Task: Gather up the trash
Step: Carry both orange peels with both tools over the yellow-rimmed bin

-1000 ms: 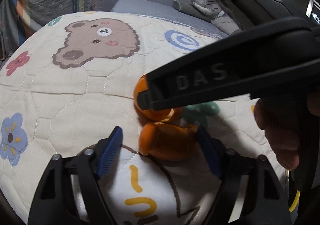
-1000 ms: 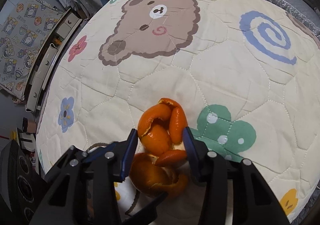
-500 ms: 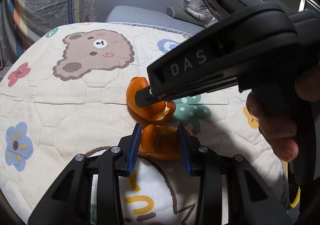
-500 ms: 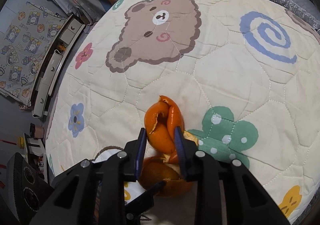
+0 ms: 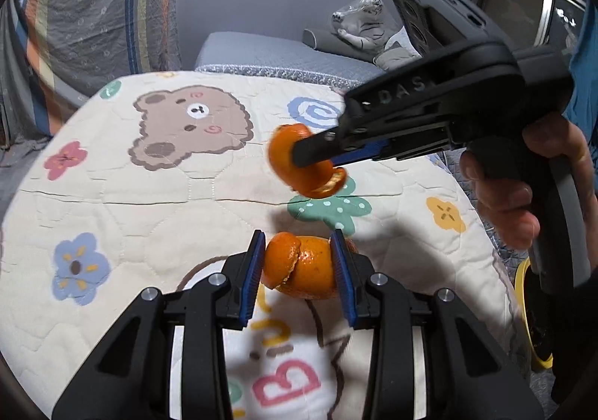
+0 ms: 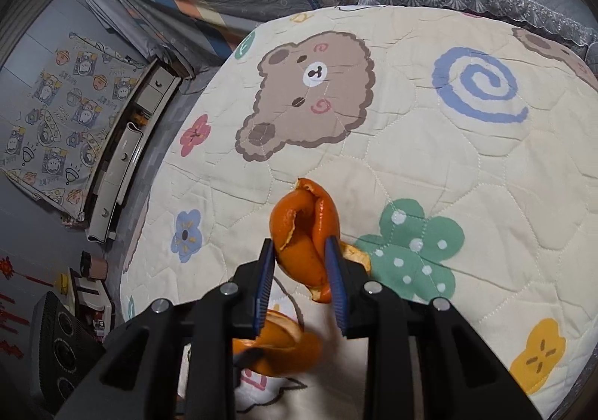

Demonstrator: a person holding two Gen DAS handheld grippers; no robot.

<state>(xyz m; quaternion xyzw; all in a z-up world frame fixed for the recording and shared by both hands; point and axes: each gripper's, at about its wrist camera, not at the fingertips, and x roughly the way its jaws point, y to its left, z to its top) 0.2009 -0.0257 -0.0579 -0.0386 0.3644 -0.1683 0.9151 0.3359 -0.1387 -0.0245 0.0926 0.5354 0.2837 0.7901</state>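
Observation:
Two pieces of orange peel hang above a cream quilted mat (image 5: 149, 210) printed with a bear and flowers. My left gripper (image 5: 298, 263) is shut on one curled orange peel (image 5: 302, 266), its blue pads pressing both sides. In the left wrist view my right gripper (image 5: 317, 154) comes in from the right, held by a hand (image 5: 515, 188), clamped on the other peel (image 5: 299, 166). In the right wrist view my right gripper (image 6: 301, 270) is shut on that folded peel (image 6: 304, 229), lifted off the mat (image 6: 429, 158). The left gripper's peel (image 6: 284, 349) shows low in that view.
A grey bed (image 5: 261, 53) with a plush tiger (image 5: 360, 27) lies beyond the mat. A striped, plastic-covered blanket (image 5: 93, 9) hangs at the back left. In the right wrist view a patterned cloth (image 6: 56, 113) and a low drawer unit (image 6: 127, 158) stand left of the mat (image 6: 429, 158).
Both grippers closed on their peels and lifted them off the mat. The two peels, touching a second ago, have come apart as the right one rose higher.

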